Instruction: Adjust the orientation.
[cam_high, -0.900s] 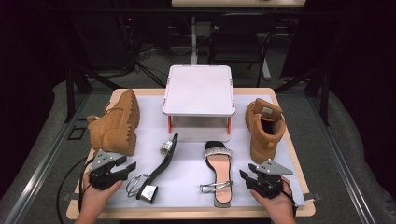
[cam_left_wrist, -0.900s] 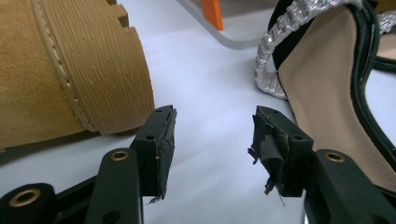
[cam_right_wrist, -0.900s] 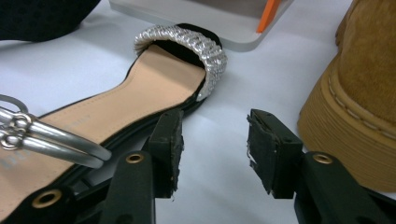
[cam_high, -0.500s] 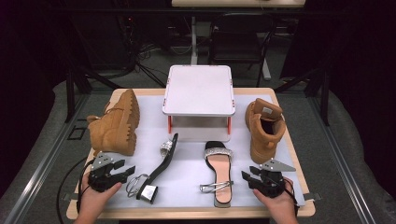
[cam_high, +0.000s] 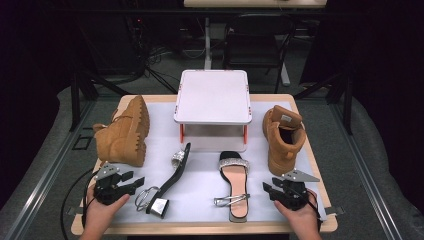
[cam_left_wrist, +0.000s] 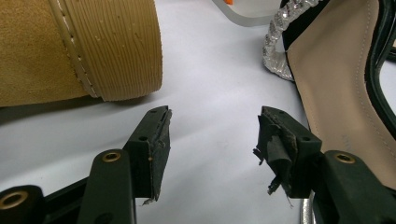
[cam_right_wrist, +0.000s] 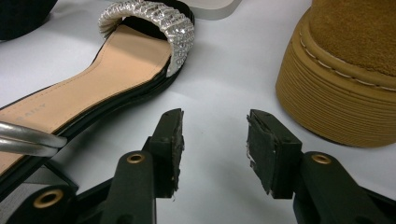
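Note:
A tan boot (cam_high: 122, 134) lies on its side at the left of the white mat, and its mate (cam_high: 281, 137) stands upright at the right. Between them are two black sandals with glittery straps: one (cam_high: 172, 175) on its edge, one (cam_high: 235, 180) flat. My left gripper (cam_high: 137, 182) rests open near the front left, with the boot's ribbed sole (cam_left_wrist: 112, 46) ahead of it and the sandal on its edge (cam_left_wrist: 336, 84) to its right. My right gripper (cam_high: 267, 188) sits open at the front right, between the flat sandal (cam_right_wrist: 126, 60) and the upright boot's sole (cam_right_wrist: 345, 84). Nothing is between either pair of jaws.
A white raised platform (cam_high: 212, 97) on orange legs stands at the back middle of the table. The wooden table edge (cam_high: 200, 229) runs just in front of both hands. Bare mat (cam_high: 160, 130) lies between the left boot and the platform.
Both hands have drifted slightly toward the front edge, and the left gripper has turned a little flatter. The shoes have not moved.

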